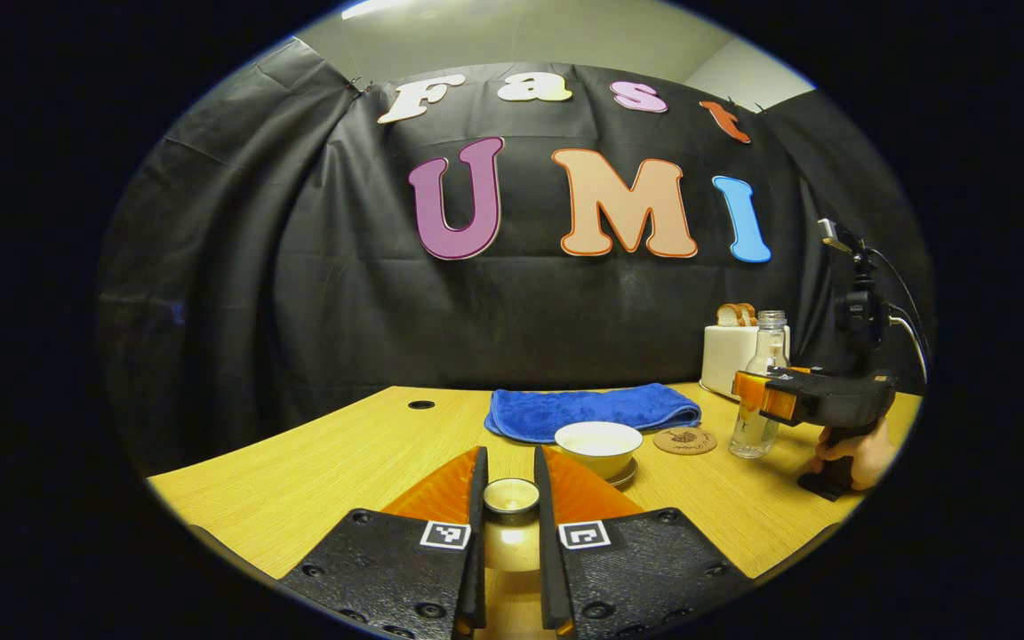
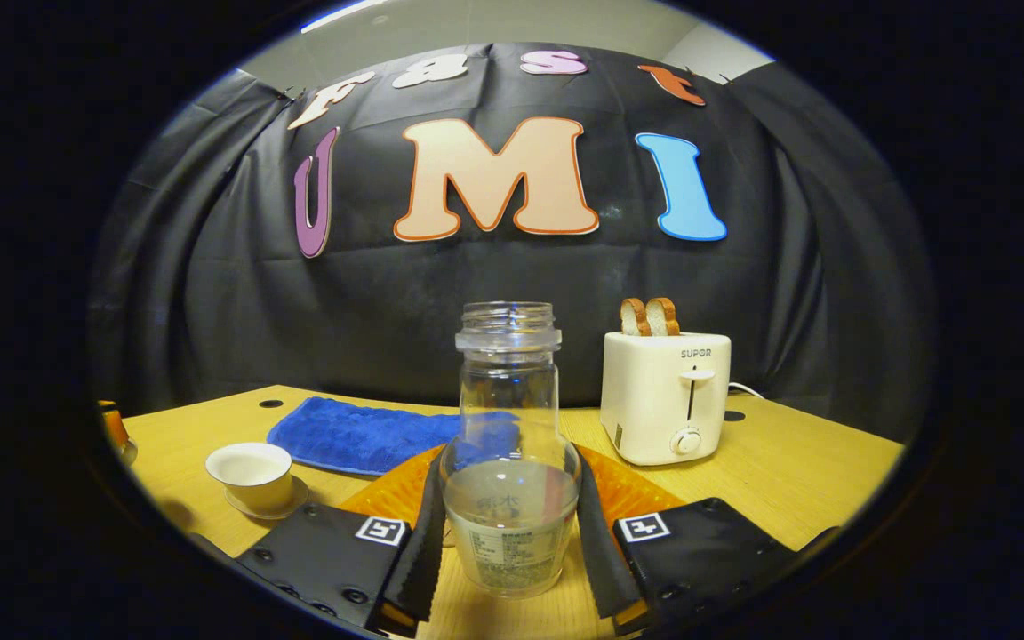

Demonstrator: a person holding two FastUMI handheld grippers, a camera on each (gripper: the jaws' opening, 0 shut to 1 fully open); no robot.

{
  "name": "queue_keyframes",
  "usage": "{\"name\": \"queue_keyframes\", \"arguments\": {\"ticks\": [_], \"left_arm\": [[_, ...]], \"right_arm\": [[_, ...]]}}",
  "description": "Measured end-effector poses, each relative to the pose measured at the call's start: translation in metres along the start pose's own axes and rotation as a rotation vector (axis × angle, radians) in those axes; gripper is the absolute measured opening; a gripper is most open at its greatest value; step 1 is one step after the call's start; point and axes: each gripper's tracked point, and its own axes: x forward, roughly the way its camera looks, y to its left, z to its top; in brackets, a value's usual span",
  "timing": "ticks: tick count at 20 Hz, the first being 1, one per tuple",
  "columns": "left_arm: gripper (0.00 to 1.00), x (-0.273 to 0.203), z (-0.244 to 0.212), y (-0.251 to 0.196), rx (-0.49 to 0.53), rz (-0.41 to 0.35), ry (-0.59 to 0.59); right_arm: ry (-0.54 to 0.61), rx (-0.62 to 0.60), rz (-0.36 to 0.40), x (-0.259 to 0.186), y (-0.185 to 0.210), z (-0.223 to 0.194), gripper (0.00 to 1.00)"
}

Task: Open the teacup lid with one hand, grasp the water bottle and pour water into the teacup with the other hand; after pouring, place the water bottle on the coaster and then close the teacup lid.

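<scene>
Right gripper view, water bottle (image 2: 509,453) upright, mouth up

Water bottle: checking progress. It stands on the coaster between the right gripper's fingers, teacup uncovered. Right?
No. The left gripper view shows the water bottle beside the coaster, not on it. It is between the fingers of the right gripper, and the teacup is uncovered.

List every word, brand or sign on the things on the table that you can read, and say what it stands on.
"SUPOR": on the front of the toaster.
Label on the water bottle: print too small to read.
Coaster: a faint design, unreadable.
Square markers on the left gripper and right gripper: patterns, no words.
</scene>
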Motion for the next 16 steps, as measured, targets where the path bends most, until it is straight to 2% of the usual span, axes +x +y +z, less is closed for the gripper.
{"name": "queue_keyframes", "arguments": {"ticks": [7, 12, 16], "left_arm": [[0.22, -0.001, 0.000, 0.000, 0.000, -0.002, -0.001], [0.22, -0.002, 0.000, 0.004, 0.000, 0.008, 0.000], [0.22, -0.003, 0.000, 0.008, 0.001, 0.011, -0.001]], "right_arm": [[-0.062, -0.435, 0.066, 0.003, 0.059, 0.004, 0.70], [-0.012, -0.694, 0.144, 0.014, 0.089, -0.006, 0.71], [0.028, -0.831, 0.203, 0.019, 0.097, -0.016, 0.71]]}}
